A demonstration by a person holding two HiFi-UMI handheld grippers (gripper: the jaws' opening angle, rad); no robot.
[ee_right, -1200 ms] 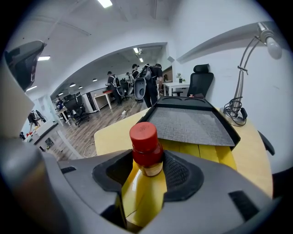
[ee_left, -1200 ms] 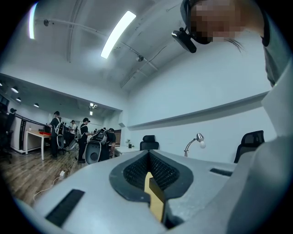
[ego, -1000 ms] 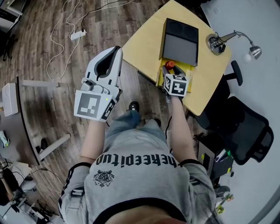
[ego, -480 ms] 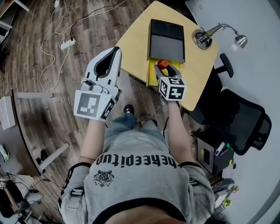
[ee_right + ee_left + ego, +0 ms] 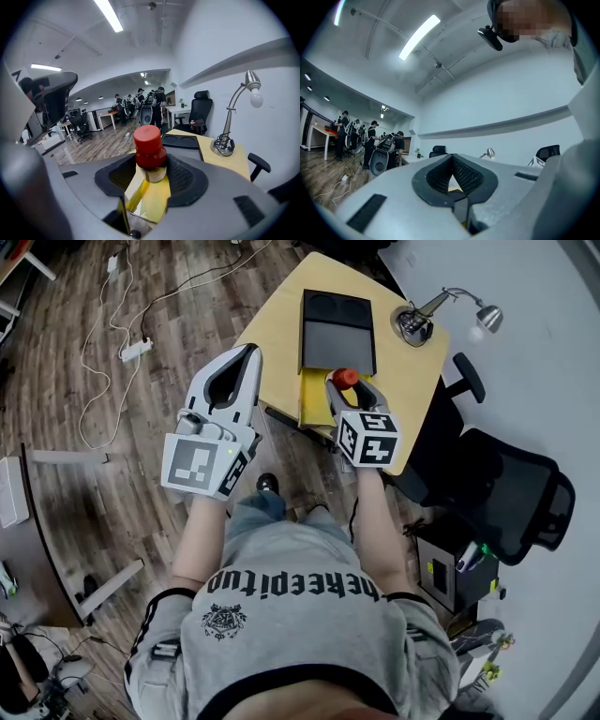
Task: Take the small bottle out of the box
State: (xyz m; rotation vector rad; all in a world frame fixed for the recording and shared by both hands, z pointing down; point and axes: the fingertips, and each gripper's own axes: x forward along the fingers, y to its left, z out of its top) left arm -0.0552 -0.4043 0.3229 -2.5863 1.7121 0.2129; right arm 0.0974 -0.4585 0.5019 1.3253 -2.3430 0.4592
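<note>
- Small bottle [image 5: 149, 143]: red cap, clear body with pale contents, standing upright between the jaws of the right gripper [image 5: 151, 172]. In the head view the bottle [image 5: 346, 377] sits over the right part of the box's yellow interior.
- Right gripper [image 5: 347, 390]: jaws pinched on the bottle just under the cap, one dark ribbed pad on each side. The bottle's lower end shows against the yellow below it.
- Box [image 5: 312, 397]: open, yellow inside, at the near edge of the wooden table [image 5: 417, 381]. Its black lid [image 5: 337, 329] lies on the far side, touching the yellow part.
- Left gripper [image 5: 246, 354]: held off the table's left edge, over the wood floor [image 5: 103, 399], well apart from the box. In its own view the left gripper's [image 5: 453, 164] pads are pressed together at the tips, with nothing between them.
- Desk lamp [image 5: 412, 324]: stands at the table's far right corner.
- Office chair [image 5: 511, 493]: black, to the right of the table.
</note>
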